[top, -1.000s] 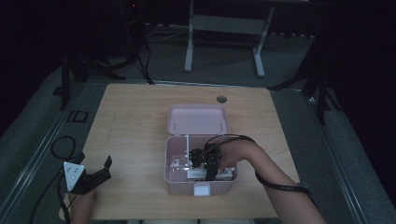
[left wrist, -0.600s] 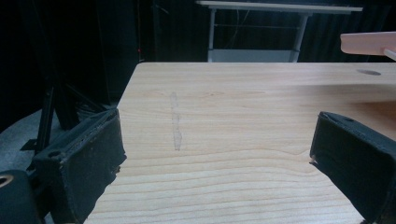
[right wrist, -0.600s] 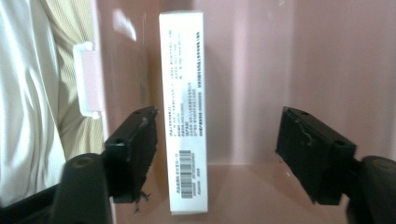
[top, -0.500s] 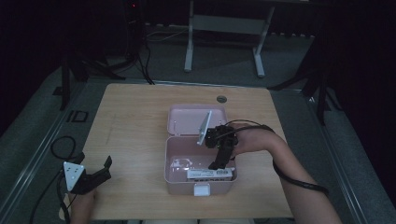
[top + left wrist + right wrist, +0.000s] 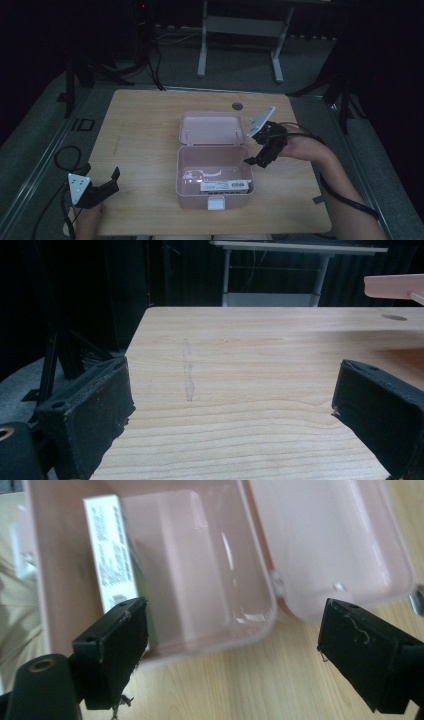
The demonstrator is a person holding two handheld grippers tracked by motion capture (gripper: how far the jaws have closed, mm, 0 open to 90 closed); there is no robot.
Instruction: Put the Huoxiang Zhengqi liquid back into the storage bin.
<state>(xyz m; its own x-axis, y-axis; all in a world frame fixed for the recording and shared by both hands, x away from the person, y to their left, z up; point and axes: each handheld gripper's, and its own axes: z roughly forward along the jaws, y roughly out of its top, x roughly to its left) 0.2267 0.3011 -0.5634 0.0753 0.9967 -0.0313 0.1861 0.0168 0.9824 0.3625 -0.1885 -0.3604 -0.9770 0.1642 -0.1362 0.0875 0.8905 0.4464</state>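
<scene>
A pink plastic box point(image 5: 182, 172) stands open in the middle of the table, its lid point(image 5: 212, 128) laid flat behind it. Inside, against the front wall, lies a white labelled box point(image 5: 225, 186); the same labelled box point(image 5: 110, 560) appears in the right gripper view. My right gripper point(image 5: 256, 159) hovers open just off the pink box's right rim point(image 5: 215, 640), nothing between its jaws. My left gripper point(image 5: 111, 181) rests open near the table's front left corner, jaws spread over bare wood point(image 5: 235, 390).
A round cable grommet point(image 5: 237, 106) sits near the table's far edge. A white-framed stand point(image 5: 240, 25) is on the floor beyond the table. Cables trail on the floor at the left point(image 5: 65, 155).
My right gripper has come up out of the pink box and moved right and back, past its rim, leaving the white labelled box inside. The left gripper has stayed put.
</scene>
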